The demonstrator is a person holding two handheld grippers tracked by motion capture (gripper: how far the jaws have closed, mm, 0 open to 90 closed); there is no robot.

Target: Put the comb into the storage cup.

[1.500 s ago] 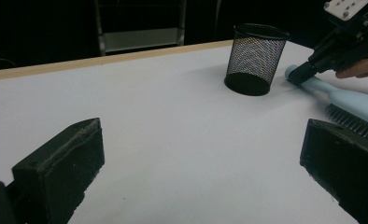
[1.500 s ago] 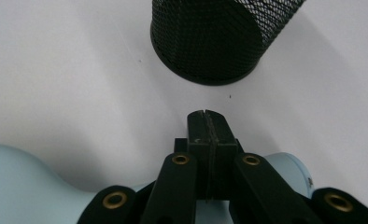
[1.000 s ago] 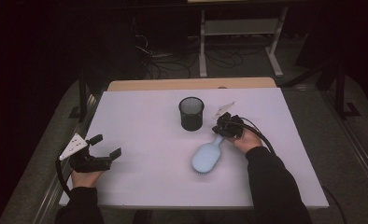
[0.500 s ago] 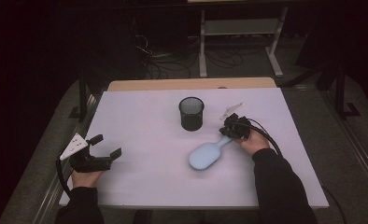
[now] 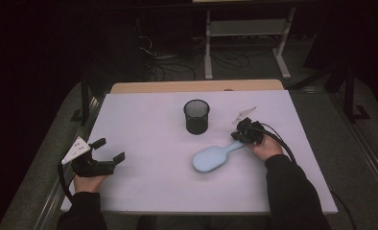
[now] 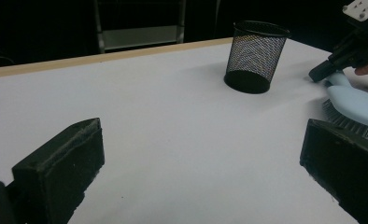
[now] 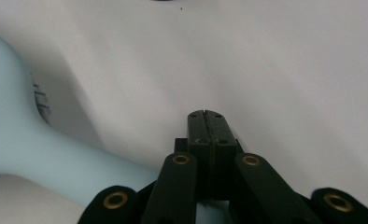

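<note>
On the white table (image 5: 148, 191), a light blue hairbrush (image 5: 211, 158) is seen lying bristles down with its handle met by the right gripper (image 5: 241, 135), a black mesh cup (image 5: 196, 116) is set upright just behind it, and the left gripper (image 5: 111, 150) is held well apart with jaws spread.

high view overhead, gripper views low, near table (image 5: 144, 191)
</note>
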